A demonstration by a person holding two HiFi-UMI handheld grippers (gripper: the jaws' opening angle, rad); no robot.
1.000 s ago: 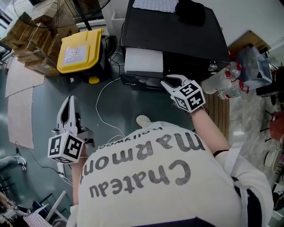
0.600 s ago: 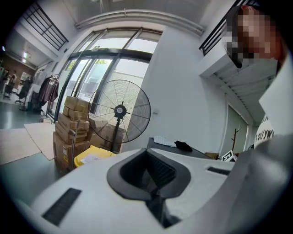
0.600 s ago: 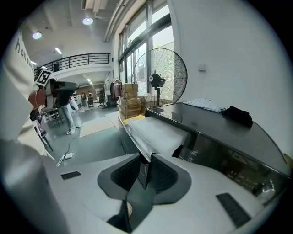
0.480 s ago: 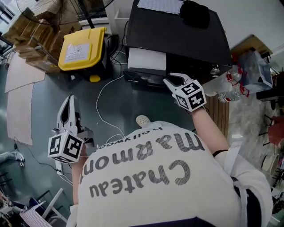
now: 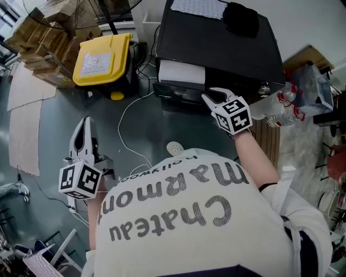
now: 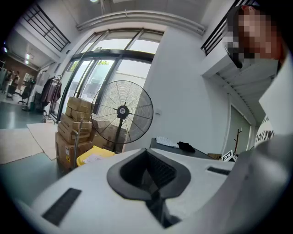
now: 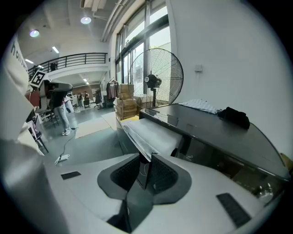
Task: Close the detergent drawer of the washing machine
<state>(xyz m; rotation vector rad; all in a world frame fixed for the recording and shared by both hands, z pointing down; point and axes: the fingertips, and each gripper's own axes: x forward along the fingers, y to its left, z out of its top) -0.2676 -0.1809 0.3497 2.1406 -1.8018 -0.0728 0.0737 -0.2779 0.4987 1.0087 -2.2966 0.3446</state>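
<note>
Two hand-held tongs show from above, over the person's shoulders. The right tongs [image 5: 210, 96] reach far and slightly down to the front right corner of the detergent drawer [image 5: 181, 71]. Their jaws are closed down to a narrow gap. The drawer's dark front edge stands in that gap, and the pads seem to press against it. The left tongs [image 5: 84, 123] hang low at the near left, well apart from the machine. Their jaws are shut together with nothing between them, pointing out over the grey floor [image 5: 140, 116].

The drawer stands pulled out. Its white, slab-like top sticks out toward the person from the left part of the front of the black washing machine [image 5: 216, 40]. On the machine's flat top a black cloth [image 5: 240, 17] lies at the far right and a pale patterned sheet [image 5: 197, 6] at the far edge.

Left of the machine stands a yellow-lidded bin [image 5: 100, 59]. Farther left are a stack of cardboard boxes [image 5: 46, 40] and a standing fan [image 6: 122, 112]. A thin white cable [image 5: 123, 127] curls across the floor between the left tongs and the machine. Clear plastic bottles [image 5: 275, 108] lie just right of the machine, near the right tongs' marker cube. The person's pale printed shirt [image 5: 178, 216] fills the near part of the head view.
</note>
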